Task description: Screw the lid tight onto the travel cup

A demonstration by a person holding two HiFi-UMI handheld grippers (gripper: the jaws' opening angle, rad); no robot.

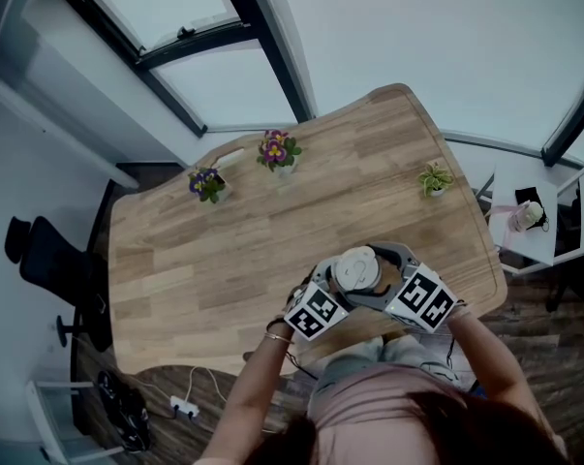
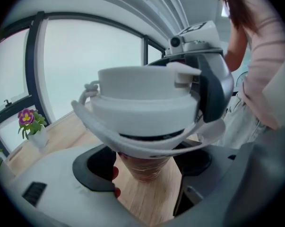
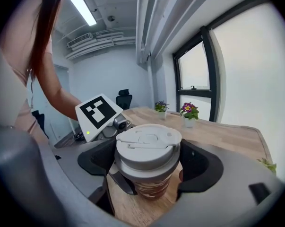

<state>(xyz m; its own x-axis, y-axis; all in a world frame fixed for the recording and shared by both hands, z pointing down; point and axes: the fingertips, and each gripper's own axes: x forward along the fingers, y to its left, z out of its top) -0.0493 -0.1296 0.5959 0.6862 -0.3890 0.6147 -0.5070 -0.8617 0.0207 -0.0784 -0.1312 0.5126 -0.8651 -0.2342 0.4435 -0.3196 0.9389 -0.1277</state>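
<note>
One broad wooden tabletop (image 1: 224, 260) fills the head view, and the work sits at its near edge, right in front of the person. Next in size, the left tongs (image 2: 144, 170) are closed round the brown body of the travel cup (image 2: 143, 162), low beneath the lid's overhang. The right tongs (image 3: 149, 162) clasp the white lid (image 3: 148, 143) from either side, dark pads against its rim. The cup stands upright between them; whether its base rests on the wood or hangs just above it cannot be told. The lid looks level and seated, so the step in hand is probably the tightening turn. To do it well, the left tongs should anchor the body without letting it rotate. The right should turn the lid about the cup's own axis and never tilt it, lest the thread cross. Both need enough squeeze not to slip on smooth plastic. The smallest hazards are the thin carry loop (image 2: 133, 148) and the flip tab (image 2: 182, 72), both best kept clear of the pads.
</note>
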